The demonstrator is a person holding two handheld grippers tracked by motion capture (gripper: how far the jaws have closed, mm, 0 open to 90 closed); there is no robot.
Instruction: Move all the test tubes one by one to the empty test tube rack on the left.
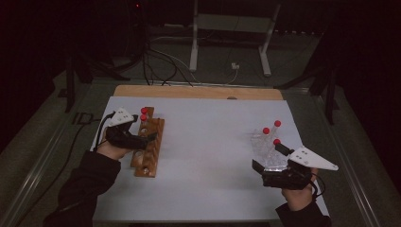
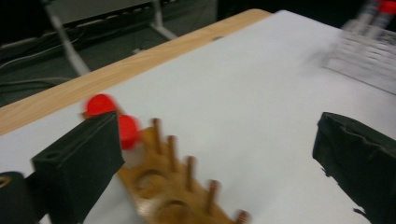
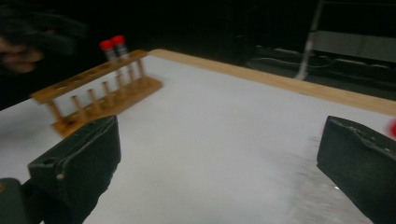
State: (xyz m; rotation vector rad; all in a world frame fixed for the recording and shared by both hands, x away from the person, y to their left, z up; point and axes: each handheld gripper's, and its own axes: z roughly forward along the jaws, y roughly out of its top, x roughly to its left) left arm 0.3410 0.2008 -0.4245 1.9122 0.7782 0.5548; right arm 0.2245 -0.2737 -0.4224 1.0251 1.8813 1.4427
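High view: left claw (image 1: 150, 137) gapes empty beside the wooden rack (image 1: 150, 146), right claw (image 1: 268, 158) gapes empty by the clear rack (image 1: 265, 149), apparently poised to move tubes.

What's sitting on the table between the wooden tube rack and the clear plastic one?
Nothing: in the high view, the white tabletop lies bare between the wooden rack and the clear rack. The right gripper view shows that same bare stretch.

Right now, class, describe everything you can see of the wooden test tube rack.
The wooden test tube rack looks like brown varnished wood: a top board with round holes, joined by thin dowels to a base. It stands upright on the white table, at its left side. Two red-capped tubes sit at its far end. The left gripper hovers open over it.
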